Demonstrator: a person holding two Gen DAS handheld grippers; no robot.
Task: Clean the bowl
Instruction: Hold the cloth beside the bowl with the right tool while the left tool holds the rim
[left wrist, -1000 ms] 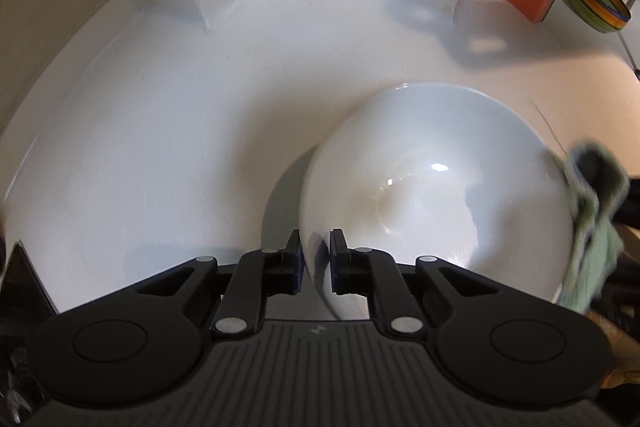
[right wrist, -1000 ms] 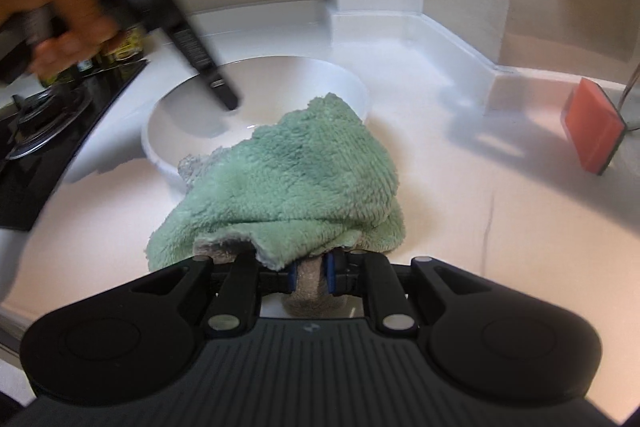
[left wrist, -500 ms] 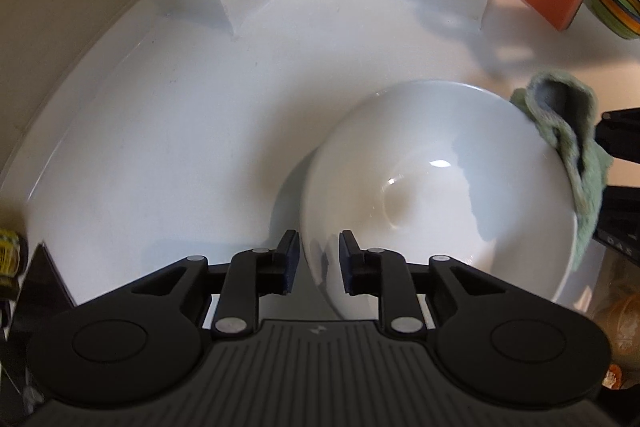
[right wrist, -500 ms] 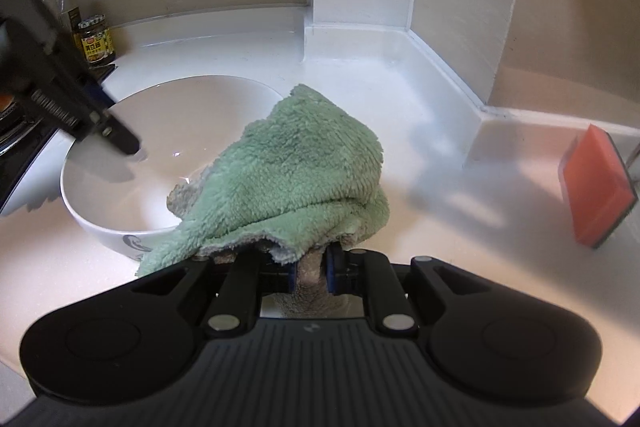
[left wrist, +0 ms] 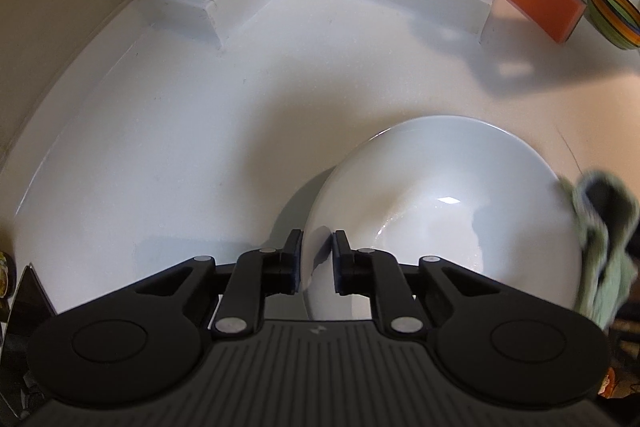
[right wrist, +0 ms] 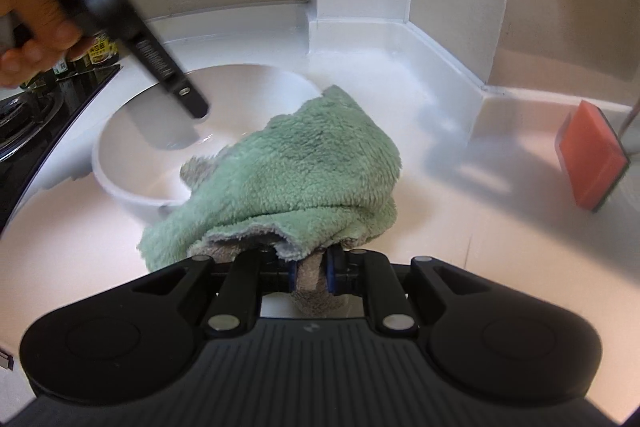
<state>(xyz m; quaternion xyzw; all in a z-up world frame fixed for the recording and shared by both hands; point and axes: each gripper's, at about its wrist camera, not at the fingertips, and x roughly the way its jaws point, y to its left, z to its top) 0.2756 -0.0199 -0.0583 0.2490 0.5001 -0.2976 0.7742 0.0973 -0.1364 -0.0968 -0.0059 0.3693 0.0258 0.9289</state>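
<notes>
The wiping step is judged to be in hand. The bowl (left wrist: 448, 211) is straddled at its near rim by the left claw (left wrist: 316, 259), whose jaws have just been closing onto it. The cloth (right wrist: 296, 179) is clenched in the right claw (right wrist: 314, 277) and draped ahead over the bowl's rim. Next, a steady hold and a sweep round the inside are called for.

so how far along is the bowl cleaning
Done: the left gripper has just closed its jaws on the white bowl's rim, and the right gripper is clamped on the green cloth.
In hand: cloth draped over the bowl's edge, wiping.
Left: the rest of the inside; no dirt is visible.
</notes>
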